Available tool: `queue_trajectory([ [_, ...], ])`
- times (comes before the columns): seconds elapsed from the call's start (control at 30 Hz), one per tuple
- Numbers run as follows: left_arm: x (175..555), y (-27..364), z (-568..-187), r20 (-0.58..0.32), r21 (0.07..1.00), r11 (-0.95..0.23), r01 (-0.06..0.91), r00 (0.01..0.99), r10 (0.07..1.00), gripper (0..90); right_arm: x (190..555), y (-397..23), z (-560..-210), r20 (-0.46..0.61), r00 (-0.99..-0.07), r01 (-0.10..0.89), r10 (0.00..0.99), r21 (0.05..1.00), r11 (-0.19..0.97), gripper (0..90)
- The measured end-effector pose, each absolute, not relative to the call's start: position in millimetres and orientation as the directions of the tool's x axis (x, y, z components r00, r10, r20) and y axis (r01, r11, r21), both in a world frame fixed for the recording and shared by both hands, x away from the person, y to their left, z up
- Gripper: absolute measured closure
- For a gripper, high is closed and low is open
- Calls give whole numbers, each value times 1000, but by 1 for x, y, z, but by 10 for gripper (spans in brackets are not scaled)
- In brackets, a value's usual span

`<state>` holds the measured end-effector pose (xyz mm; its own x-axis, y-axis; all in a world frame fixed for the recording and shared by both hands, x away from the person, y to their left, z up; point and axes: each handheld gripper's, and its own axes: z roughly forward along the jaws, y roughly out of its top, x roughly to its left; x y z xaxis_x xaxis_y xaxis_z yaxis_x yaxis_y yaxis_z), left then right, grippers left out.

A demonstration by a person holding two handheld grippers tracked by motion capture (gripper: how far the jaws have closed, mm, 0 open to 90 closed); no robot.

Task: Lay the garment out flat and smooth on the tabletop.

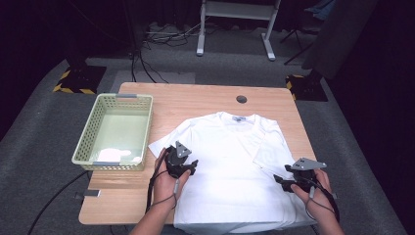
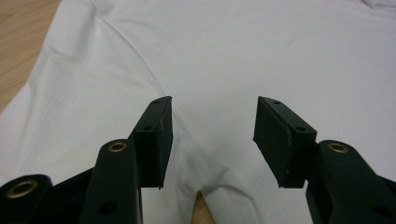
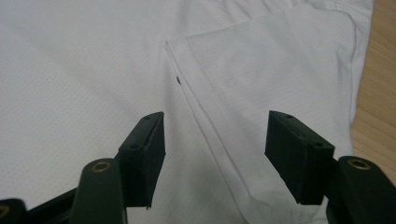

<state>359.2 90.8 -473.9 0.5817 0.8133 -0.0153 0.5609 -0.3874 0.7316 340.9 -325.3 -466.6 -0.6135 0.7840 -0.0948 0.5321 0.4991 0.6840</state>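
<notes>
A white T-shirt (image 1: 230, 161) lies flat on the wooden table (image 1: 195, 100), collar towards the far edge. Its right sleeve (image 1: 268, 149) is folded inward over the body. My left gripper (image 1: 188, 165) hovers open over the shirt's left armpit area, where sleeve and body meet (image 2: 187, 154). My right gripper (image 1: 280, 180) is open near the shirt's right side. Its jaws straddle the folded sleeve's edge (image 3: 205, 121). Nothing is held between either pair of jaws.
A pale green plastic basket (image 1: 115, 131) stands on the table's left side, with something white inside. A round cable hole (image 1: 241, 99) sits near the far edge. Bare wood shows at the front left (image 1: 112, 196). A white desk frame (image 1: 235, 24) stands on the floor beyond.
</notes>
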Motion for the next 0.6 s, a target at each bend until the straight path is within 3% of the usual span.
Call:
queue_trajectory([
  [0.37,349,107,-491,38,686,-418,595,545,838,472,355,-319,-466,-89,-635,525,768,680,512,380],
  [0.5,343,125,-491,100,673,-414,613,480,872,470,360,-316,-468,-84,-638,526,765,678,513,379],
  [0.6,340,132,-491,90,677,-390,625,455,886,469,361,-315,-469,-84,-638,527,766,677,513,379],
])
